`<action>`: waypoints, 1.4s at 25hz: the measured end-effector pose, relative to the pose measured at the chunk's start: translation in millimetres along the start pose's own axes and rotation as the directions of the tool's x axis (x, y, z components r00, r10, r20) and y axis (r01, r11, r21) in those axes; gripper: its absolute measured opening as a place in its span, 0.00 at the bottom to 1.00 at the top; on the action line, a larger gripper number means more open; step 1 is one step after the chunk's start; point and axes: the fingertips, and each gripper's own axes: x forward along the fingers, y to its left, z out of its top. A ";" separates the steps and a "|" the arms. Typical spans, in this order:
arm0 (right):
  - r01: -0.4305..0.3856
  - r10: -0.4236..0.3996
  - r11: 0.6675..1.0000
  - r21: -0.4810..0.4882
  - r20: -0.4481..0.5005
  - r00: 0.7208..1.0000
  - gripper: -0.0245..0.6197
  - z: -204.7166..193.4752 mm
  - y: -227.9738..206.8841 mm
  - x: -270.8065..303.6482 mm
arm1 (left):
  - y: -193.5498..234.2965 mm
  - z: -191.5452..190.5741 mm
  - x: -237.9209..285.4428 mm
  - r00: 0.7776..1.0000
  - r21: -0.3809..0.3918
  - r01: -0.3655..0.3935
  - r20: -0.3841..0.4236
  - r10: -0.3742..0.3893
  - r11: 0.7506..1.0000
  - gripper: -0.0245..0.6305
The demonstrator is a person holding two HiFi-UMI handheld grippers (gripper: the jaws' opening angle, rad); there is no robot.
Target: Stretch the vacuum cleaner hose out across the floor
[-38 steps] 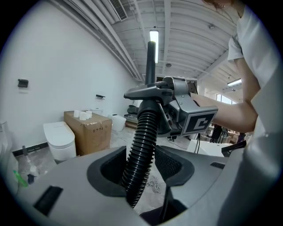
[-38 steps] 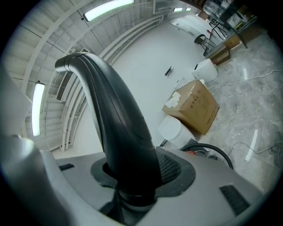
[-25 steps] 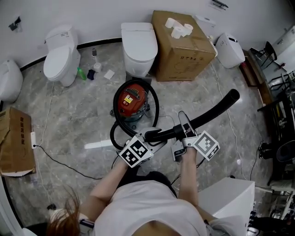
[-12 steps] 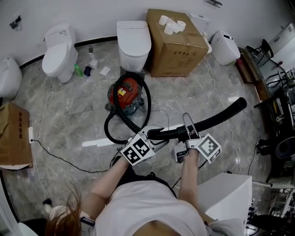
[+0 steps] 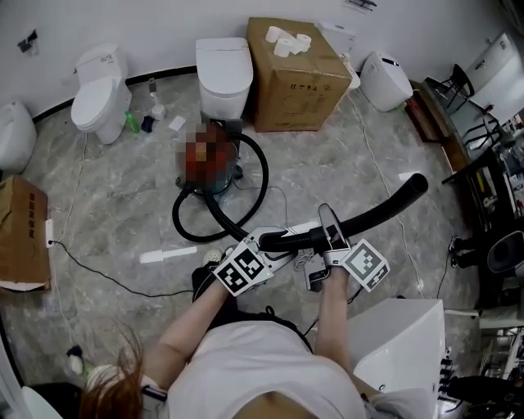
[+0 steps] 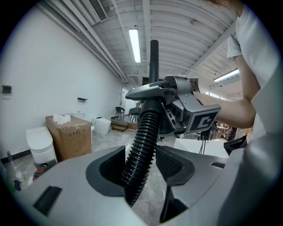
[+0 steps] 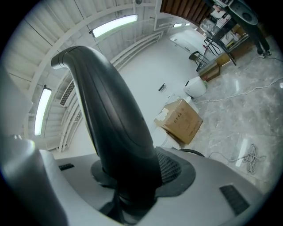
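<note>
Left gripper (image 6: 141, 161) jaws clamp ribbed black vacuum cleaner hose (image 6: 143, 137). Right gripper (image 7: 132, 176) jaws clamp its smooth, glossy, curved rigid wand (image 7: 106, 119). Hose drops, loops across veined marble floor (image 5: 123, 221) to canister (image 5: 205, 159), itself blurred; join unclear.

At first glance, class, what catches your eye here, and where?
The black vacuum hose, clamped mid-frame in the left gripper, its curved handle in the right gripper, loops back to the vacuum cleaner on the marble floor. Behind, toilets and a cardboard box line the wall.

workroom: loose toilets (image 5: 223, 74), carton (image 5: 293, 82)
</note>
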 end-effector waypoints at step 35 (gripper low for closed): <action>-0.051 0.039 0.997 -0.057 -0.191 0.981 0.33 -86.5 -44.2 -209.3 | -245.1 -83.7 4.3 0.996 -0.245 -0.083 -0.047 0.074 0.966 0.34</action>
